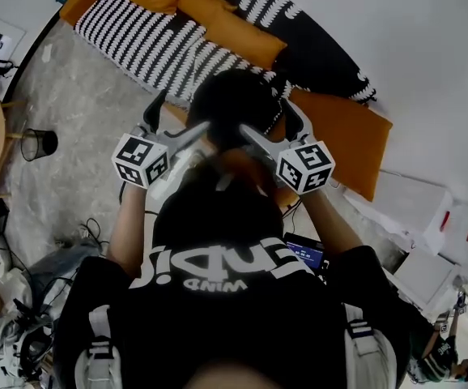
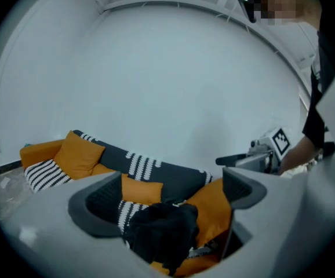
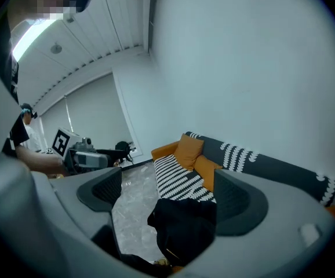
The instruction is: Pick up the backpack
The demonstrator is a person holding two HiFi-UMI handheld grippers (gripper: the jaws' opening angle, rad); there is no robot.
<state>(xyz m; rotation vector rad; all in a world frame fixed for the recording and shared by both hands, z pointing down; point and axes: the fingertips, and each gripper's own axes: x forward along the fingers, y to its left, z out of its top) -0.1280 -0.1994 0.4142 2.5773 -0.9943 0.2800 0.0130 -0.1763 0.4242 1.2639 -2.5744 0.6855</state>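
In the head view, we are holding the left claw [image 1: 177, 120] and the right claw [image 1: 265, 121] out in front of us, angling them inward so they are closing on the backpack [image 1: 234, 100] from both sides. The backpack is lying at the front edge of the sofa [image 1: 137, 39], beside an orange cushion [image 1: 339, 136]. A dark cup [image 1: 38, 143] is standing on the floor, well off to the left, and white boxes [image 1: 412, 205] are sitting to the right, so neither is getting in our way.

In the left gripper view, the left claw [image 2: 170, 196] is gaping wide and gripping nothing. The backpack [image 2: 159, 230] is showing low between its jaws, slumping against the orange cushion [image 2: 214, 207]. We judge that the soft cushion is crowding the bag's far side.

In the right gripper view, the right claw [image 3: 168, 196] is likewise spread apart and empty. The backpack [image 3: 185, 227] is sitting between its jaws, with the striped sofa seat [image 3: 179, 178] behind it and bare floor [image 3: 130, 196] alongside.
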